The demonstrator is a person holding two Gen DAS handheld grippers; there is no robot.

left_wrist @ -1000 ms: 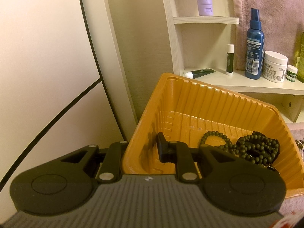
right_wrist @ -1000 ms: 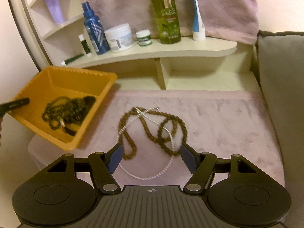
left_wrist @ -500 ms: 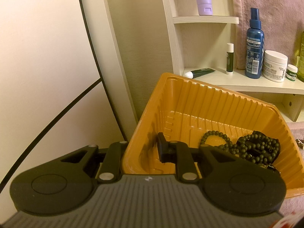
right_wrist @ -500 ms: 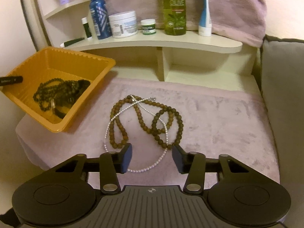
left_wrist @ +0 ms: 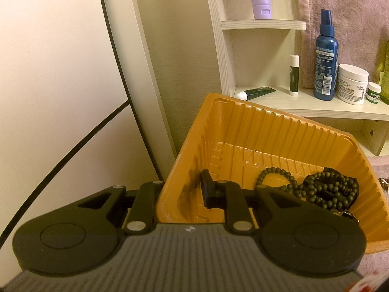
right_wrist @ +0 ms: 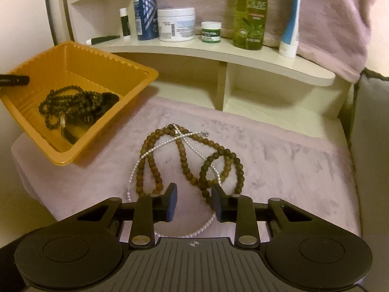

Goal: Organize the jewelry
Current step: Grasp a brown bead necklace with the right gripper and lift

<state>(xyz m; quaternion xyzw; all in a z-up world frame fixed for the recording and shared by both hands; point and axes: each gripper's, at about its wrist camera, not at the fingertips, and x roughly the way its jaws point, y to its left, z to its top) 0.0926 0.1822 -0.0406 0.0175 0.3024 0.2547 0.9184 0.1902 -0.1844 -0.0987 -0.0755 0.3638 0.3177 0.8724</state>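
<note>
An orange plastic tray (left_wrist: 262,131) is tilted up; my left gripper (left_wrist: 180,194) is shut on its near-left wall, one finger inside, one outside. Dark green bead strands (left_wrist: 325,189) lie in its low corner. In the right wrist view the tray (right_wrist: 102,60) sits at the left with the dark beads (right_wrist: 75,104) inside. A brown bead necklace (right_wrist: 184,155) and a thin white pearl strand (right_wrist: 206,226) lie tangled on the pink mat (right_wrist: 279,160). My right gripper (right_wrist: 193,200) is open, low over the near loops of both.
A cream shelf (right_wrist: 218,51) behind holds a blue spray bottle (right_wrist: 144,9), white cream jar (right_wrist: 176,24), small green jar (right_wrist: 211,32), olive bottle (right_wrist: 250,12) and tubes. A grey cushion (right_wrist: 372,133) stands at the right. A wall panel is left of the tray.
My right gripper has moved forward and down toward the necklaces, and its fingers have narrowed. The left gripper and the tray have stayed still.
</note>
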